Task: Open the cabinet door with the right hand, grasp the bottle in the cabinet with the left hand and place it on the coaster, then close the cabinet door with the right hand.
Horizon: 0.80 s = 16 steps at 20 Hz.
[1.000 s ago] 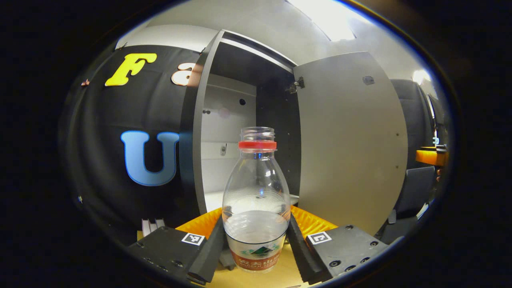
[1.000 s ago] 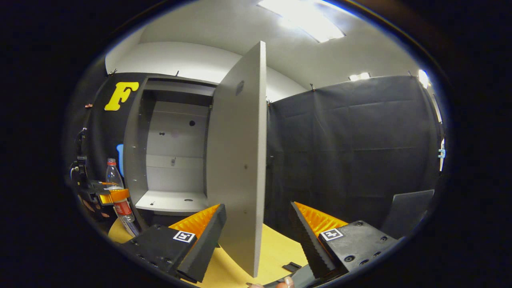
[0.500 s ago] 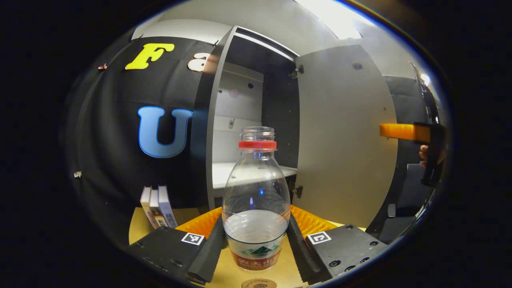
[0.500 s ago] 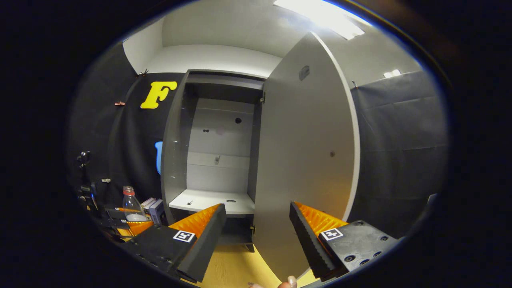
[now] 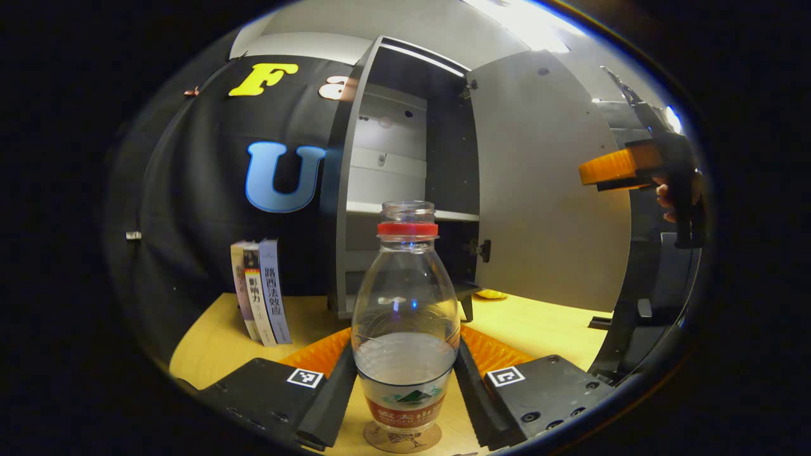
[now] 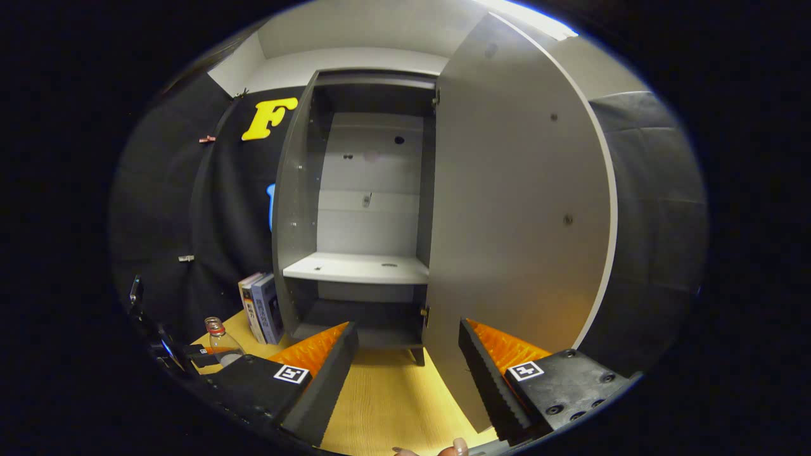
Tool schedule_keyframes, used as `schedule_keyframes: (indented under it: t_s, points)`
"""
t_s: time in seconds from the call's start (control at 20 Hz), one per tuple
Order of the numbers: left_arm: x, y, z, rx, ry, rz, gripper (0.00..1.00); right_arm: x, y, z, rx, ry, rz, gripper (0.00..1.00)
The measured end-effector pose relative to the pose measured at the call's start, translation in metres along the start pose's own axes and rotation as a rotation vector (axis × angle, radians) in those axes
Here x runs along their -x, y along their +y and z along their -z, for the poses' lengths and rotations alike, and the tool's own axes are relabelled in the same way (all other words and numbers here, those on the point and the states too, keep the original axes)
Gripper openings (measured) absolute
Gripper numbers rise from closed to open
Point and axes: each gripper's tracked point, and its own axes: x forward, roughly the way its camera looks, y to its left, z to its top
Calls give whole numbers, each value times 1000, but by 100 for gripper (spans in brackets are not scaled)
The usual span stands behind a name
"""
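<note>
A staged recording booth inside an office-like room

Ahead of the right gripper's fingers, black cloth point(image 6: 652, 209) hangs as the booth wall behind and to both sides of a grey cabinet point(image 6: 298, 209) standing on a light wooden tabletop point(image 6: 386, 399). Above the cloth run a plain white wall point(image 6: 355, 58) and a ceiling light panel point(image 5: 529, 16). A few books point(image 5: 261, 288) stand upright left of the cabinet.
</note>
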Motion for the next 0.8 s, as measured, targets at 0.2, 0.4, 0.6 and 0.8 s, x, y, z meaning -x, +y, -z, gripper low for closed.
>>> schedule_keyframes:
  t_s: [0.2,0.4,0.6,0.8]
  points:
    - [-2,4,29,-29,13,-38,79,-5,6,41,8,79,-39,98]
    - [-1,5,47,13,30,-39,80,-5,14,50,34,100,-79,98]
    - [2,10,51,-27,28,-62,81,-10,18,50,71,96,-102,98]
    - [3,2,57,-10,43,-43,83,-10,22,51,84,96,-111,98]
